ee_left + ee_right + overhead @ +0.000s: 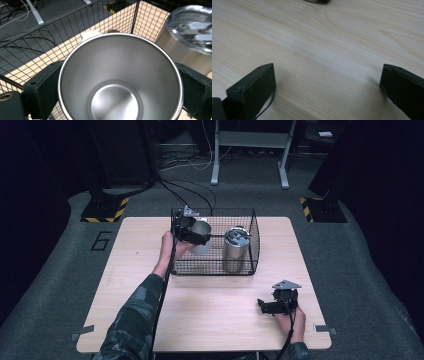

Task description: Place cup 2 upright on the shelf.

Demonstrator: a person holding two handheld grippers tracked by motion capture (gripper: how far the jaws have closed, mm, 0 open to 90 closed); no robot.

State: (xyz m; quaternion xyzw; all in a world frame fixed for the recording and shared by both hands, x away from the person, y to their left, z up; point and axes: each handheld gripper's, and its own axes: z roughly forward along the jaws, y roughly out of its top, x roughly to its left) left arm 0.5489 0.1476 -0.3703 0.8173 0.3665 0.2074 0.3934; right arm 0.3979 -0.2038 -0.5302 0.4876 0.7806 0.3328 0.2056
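A steel cup [120, 80] with an open mouth and a white outside [202, 243] hangs inside the left half of a black wire basket [250, 220]. My left gripper [192, 234] is shut on it, one jaw on each side of the rim, as the left gripper view shows. A second steel tumbler [235, 247] with a clear lid [195, 27] stands upright in the basket's right half. My right gripper [267, 306] rests low over the wooden table [220, 320] near the front right, open, with bare wood between its jaws [327, 82].
The basket's wire walls [50, 42] rise around both cups. Cables [185, 195] trail over the grey floor behind the table. Black-and-yellow floor plates [105, 210] lie at the back corners, and a white frame's legs [215, 170] stand farther back.
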